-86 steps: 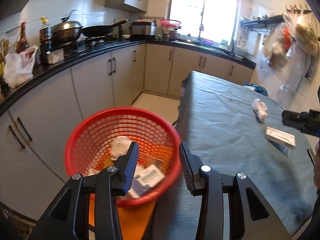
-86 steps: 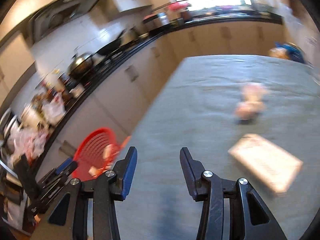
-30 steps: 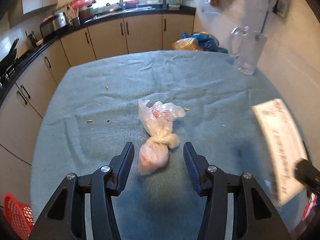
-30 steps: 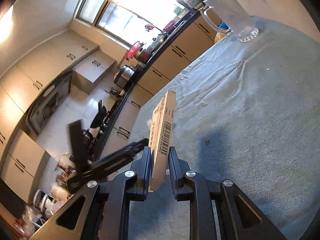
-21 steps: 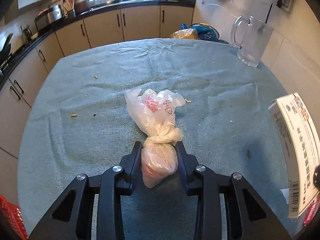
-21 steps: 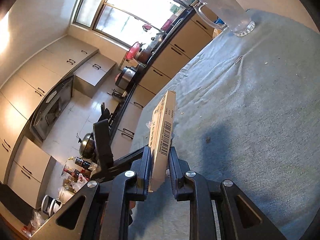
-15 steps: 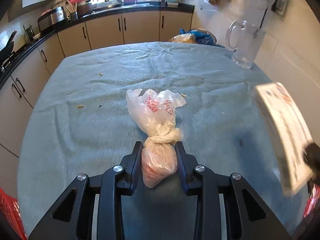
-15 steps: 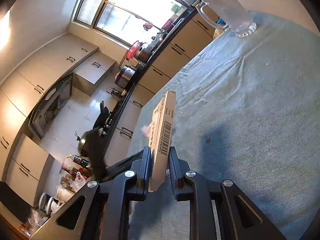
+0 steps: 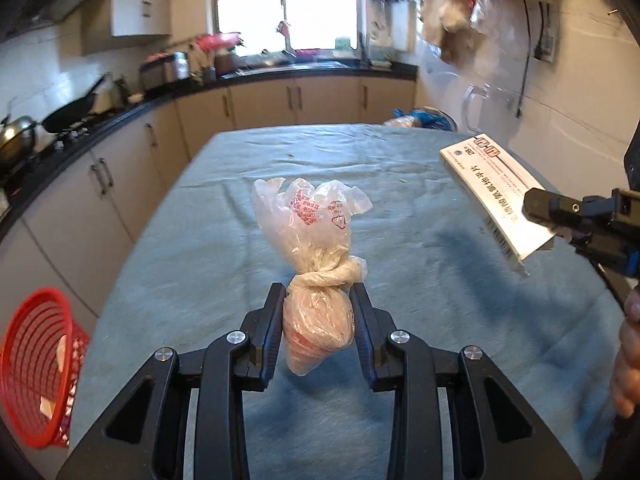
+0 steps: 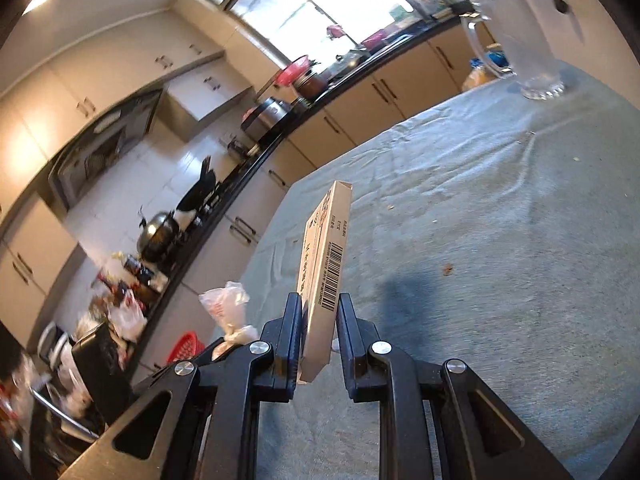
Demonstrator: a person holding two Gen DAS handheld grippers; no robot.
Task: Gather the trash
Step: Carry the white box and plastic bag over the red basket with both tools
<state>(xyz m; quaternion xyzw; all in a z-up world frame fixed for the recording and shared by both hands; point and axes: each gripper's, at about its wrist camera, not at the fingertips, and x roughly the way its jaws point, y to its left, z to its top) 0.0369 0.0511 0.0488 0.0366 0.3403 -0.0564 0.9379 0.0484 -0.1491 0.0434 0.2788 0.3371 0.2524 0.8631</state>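
A knotted clear plastic bag (image 9: 316, 252) with red print and a pinkish lump in its lower half hangs between the pads of my left gripper (image 9: 318, 314), which is shut on it above the blue-grey tablecloth (image 9: 420, 280). My right gripper (image 10: 318, 332) is shut on a flat white carton (image 10: 326, 276) with a barcode, held on edge. That carton (image 9: 494, 196) and the right gripper (image 9: 576, 216) also show at the right of the left wrist view. The bag (image 10: 226, 308) appears low left in the right wrist view. A red mesh basket (image 9: 34, 364) holding scraps stands on the floor at the table's left.
A glass jug (image 10: 524, 36) stands at the table's far right corner. Small crumbs (image 10: 447, 268) dot the cloth. Beige cabinets under a black counter (image 9: 132, 112) with pans run along the left and back. A person's hand (image 9: 628, 360) shows at the right edge.
My left gripper closed on the bag, lifted it off the cloth and swung left, bringing the red basket into view. The right gripper rolled a little, still gripping the carton.
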